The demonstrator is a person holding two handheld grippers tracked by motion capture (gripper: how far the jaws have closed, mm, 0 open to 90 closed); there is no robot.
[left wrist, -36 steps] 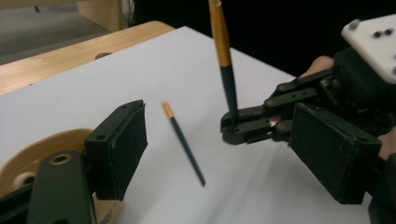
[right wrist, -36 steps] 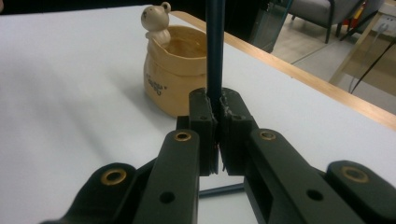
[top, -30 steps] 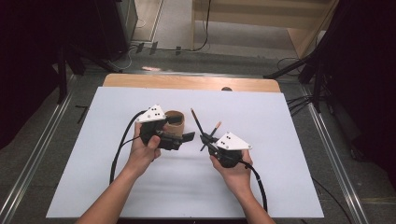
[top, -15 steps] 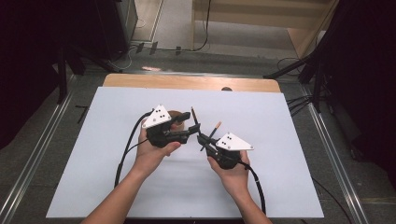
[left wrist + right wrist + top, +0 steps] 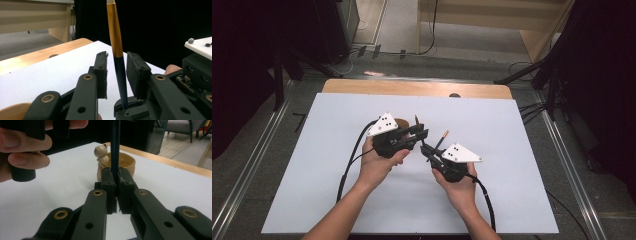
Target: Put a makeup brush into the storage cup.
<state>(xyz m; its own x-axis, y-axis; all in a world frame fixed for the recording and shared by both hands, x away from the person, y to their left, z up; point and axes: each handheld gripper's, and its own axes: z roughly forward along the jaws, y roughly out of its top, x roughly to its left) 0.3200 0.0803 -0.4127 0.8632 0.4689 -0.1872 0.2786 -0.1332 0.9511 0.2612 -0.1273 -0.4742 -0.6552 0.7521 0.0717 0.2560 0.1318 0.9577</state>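
Observation:
A thin brush [image 5: 119, 75] with a dark handle and a gold ferrule [image 5: 114, 30] stands upright. My right gripper [image 5: 115, 173] is shut on its dark handle [image 5: 115, 145]. My left gripper [image 5: 117, 56] reaches in from the side, and its jaws have just been closing. The handle stands between its pads [image 5: 137, 72] with a thin gap on each side. In the high view the left gripper [image 5: 421, 134] and right gripper [image 5: 426, 149] meet nose to nose at mid table, the brush tip [image 5: 416, 120] rising just past them. An orange-tipped end [image 5: 444, 135] sticks out by the right gripper.
A small tan cup [image 5: 125, 163] with a bear figure [image 5: 101, 151] stands on the white sheet [image 5: 512, 150] just behind the left gripper, partly hidden in the high view [image 5: 402, 121]. Bare wood [image 5: 412, 88] runs along the far edge.
My left gripper has moved right, up to the right gripper, and its jaws have narrowed around the brush handle. The right hand and the brush have stayed put.

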